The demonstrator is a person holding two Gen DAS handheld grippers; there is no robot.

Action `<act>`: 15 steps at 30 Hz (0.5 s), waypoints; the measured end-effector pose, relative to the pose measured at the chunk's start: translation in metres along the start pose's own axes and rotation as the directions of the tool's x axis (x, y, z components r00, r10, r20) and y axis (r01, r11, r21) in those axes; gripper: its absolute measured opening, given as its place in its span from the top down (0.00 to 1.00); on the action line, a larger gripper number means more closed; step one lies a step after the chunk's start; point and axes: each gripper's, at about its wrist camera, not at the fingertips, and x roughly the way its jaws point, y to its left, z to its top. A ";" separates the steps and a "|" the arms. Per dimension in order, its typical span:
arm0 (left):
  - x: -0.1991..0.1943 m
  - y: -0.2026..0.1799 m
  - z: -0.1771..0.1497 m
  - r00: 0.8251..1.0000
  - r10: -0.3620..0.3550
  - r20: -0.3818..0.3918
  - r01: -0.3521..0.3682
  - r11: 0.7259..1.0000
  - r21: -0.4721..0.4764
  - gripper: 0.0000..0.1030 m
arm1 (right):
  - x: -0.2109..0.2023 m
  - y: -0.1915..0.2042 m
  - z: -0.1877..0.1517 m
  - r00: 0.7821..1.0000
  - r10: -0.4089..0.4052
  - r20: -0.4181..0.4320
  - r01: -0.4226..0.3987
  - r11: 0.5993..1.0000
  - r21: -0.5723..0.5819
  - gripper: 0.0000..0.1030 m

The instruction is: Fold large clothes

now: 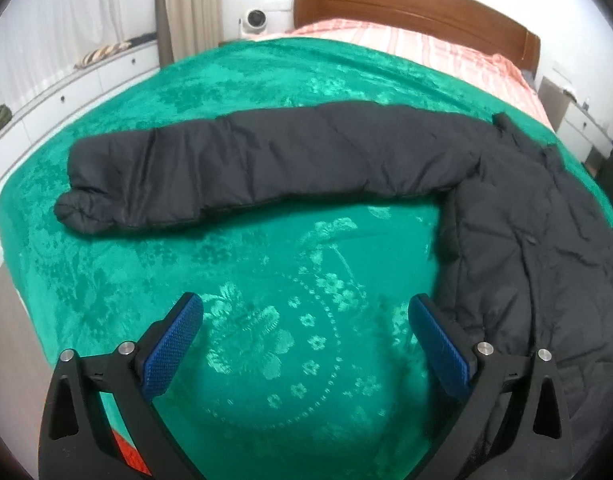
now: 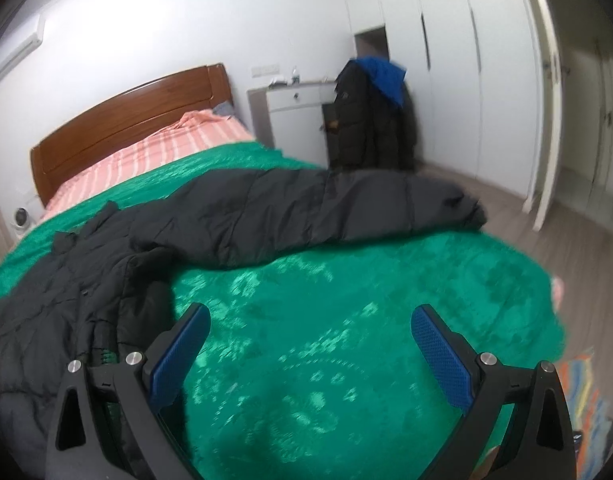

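The left wrist camera looks down along its open left gripper [image 1: 305,344] from close above a green floral-embossed bedspread [image 1: 266,280], facing the brown wooden headboard [image 1: 406,4] and a curtained window wall at left. The right wrist camera, behind the spread blue-padded right gripper [image 2: 310,354], sits equally near the same bedspread, facing the headboard [image 2: 126,116] at left and white wardrobe doors [image 2: 458,60] at right. Both views share the bedspread, the headboard, the pink striped sheet [image 1: 418,48] and a black quilted puffer jacket [image 1: 266,164] lying with one sleeve stretched toward each side.
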 end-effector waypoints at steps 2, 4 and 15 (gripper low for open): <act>0.006 0.003 -0.004 1.000 0.006 -0.010 -0.006 1.000 0.005 0.00 | 0.004 -0.011 0.005 0.997 0.074 -0.029 -0.072 0.995 0.066 0.03; 0.012 0.008 -0.008 1.000 0.017 -0.022 -0.016 1.000 0.005 0.00 | 0.010 -0.027 0.015 0.987 0.155 -0.041 -0.148 0.979 0.141 0.03; 0.022 0.020 -0.016 0.999 0.051 -0.017 -0.052 0.998 -0.031 0.00 | 0.107 -0.176 0.049 0.947 0.319 -0.048 -0.183 0.654 0.734 0.09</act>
